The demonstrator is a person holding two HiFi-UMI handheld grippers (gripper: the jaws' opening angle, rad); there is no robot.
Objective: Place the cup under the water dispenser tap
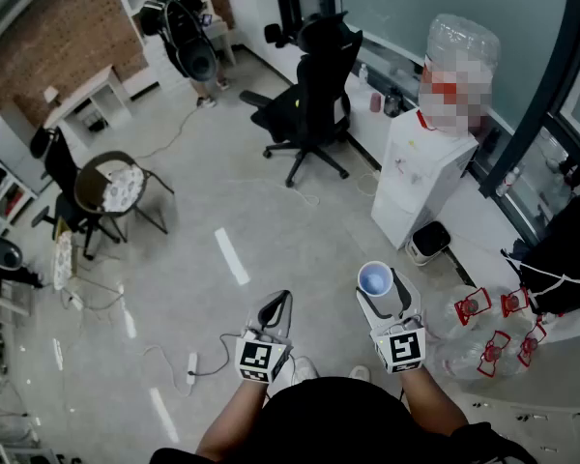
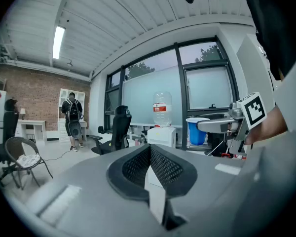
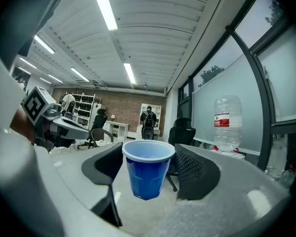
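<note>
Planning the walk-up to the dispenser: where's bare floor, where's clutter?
Bare floor: between the white floor stripe and the water dispenser, up to the office chair. Crowded: small black bin at the dispenser's foot, empty bottles at right, cables at left.

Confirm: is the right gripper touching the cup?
Touching. The right gripper view shows the cup hanging upright in mid-air, wedged between the fingers of the right gripper, with no gap at either side.

Right gripper (image 1: 382, 294) has the blue cup (image 1: 374, 279) upright between its jaws, and the left gripper (image 1: 278, 304) is just beside it, tips together. The white water dispenser (image 1: 420, 177) stands well ahead by the window, with a black office chair (image 1: 309, 100) nearby.
</note>
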